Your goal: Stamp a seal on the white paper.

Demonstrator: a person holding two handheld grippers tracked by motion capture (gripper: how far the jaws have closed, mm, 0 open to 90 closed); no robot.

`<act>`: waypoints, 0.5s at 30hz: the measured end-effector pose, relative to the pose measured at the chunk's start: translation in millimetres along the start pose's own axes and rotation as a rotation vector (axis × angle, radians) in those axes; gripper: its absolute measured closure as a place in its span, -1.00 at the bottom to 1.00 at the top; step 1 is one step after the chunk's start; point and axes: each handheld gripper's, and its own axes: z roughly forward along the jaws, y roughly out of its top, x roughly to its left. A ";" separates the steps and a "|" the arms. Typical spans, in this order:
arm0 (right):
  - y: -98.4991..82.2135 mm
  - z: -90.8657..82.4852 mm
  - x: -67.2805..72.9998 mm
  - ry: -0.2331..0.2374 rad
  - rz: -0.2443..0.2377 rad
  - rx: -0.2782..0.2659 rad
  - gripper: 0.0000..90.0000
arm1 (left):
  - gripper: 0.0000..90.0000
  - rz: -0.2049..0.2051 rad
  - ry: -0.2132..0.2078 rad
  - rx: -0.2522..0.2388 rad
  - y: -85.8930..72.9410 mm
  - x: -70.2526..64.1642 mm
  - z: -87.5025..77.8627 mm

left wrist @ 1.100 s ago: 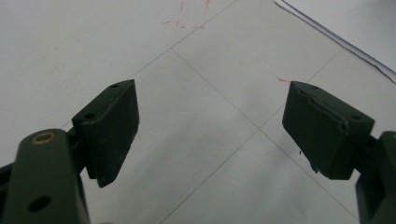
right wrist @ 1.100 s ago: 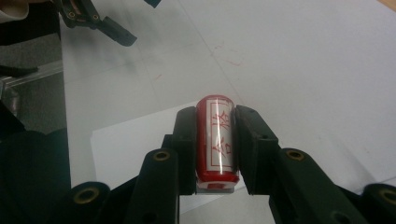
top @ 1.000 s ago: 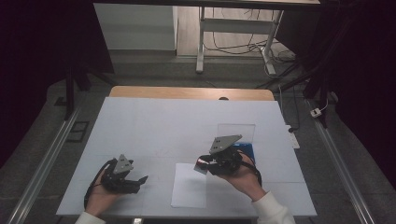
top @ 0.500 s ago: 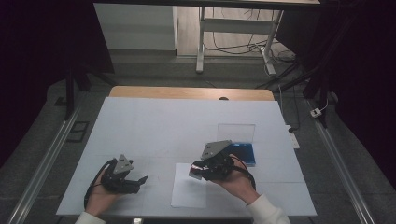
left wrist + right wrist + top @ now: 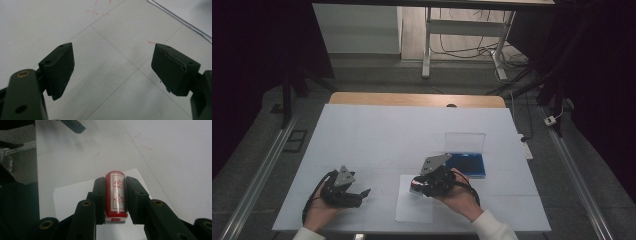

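My right gripper (image 5: 115,195) is shut on a red stamp (image 5: 115,192) with red characters on a white face, its jaws pressing both sides. It hangs just above a white sheet of paper (image 5: 72,195). In the high view the right gripper (image 5: 414,186) sits over the upper part of that sheet of paper (image 5: 414,210), left of an open blue ink-pad case (image 5: 465,164). My left gripper (image 5: 362,194) rests on the table at the front left, jaws wide apart. In the left gripper view nothing lies between the left gripper's (image 5: 112,67) pads, just the white table surface.
A white mat (image 5: 377,135) with faint grid lines covers the wooden table (image 5: 362,98). The case's clear lid (image 5: 464,141) stands up behind the blue base. Metal rails (image 5: 257,175) run along both table sides, and a desk frame (image 5: 427,45) with cables stands behind.
My right gripper has carried the stamp leftward and down, from beside the blue case to over the paper sheet. The left gripper has stayed put.
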 end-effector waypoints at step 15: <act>-4.7 13.6 0.6 0.002 -0.009 0.042 0.56 | -0.58 0.000 -0.002 0.000 -0.4 0.4 0.2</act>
